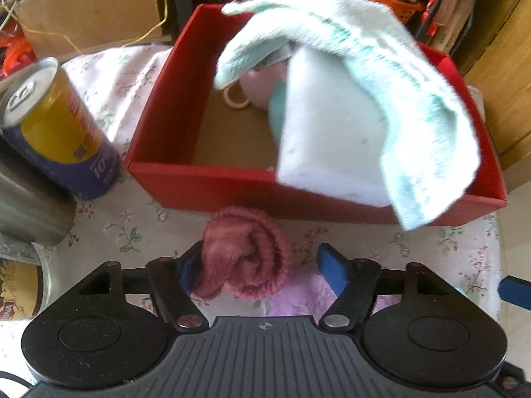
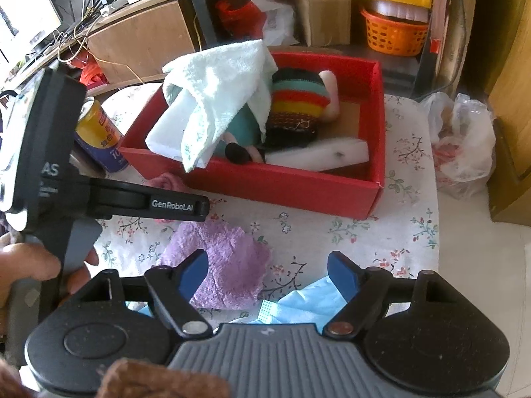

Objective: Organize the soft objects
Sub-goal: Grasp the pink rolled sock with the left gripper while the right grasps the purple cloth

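A red box stands on the floral tablecloth. A pale green towel drapes over things in it and over its front wall. A striped knitted doll and a white foam block lie in the box. My left gripper is open, with a rolled dark pink cloth between its fingers, touching the left pad. My right gripper is open and empty above a purple cloth and a light blue face mask.
A yellow and blue can stands left of the box. A metal cup and a tin sit at the left. A plastic bag lies on the floor at the right. Cardboard boxes and an orange basket stand behind.
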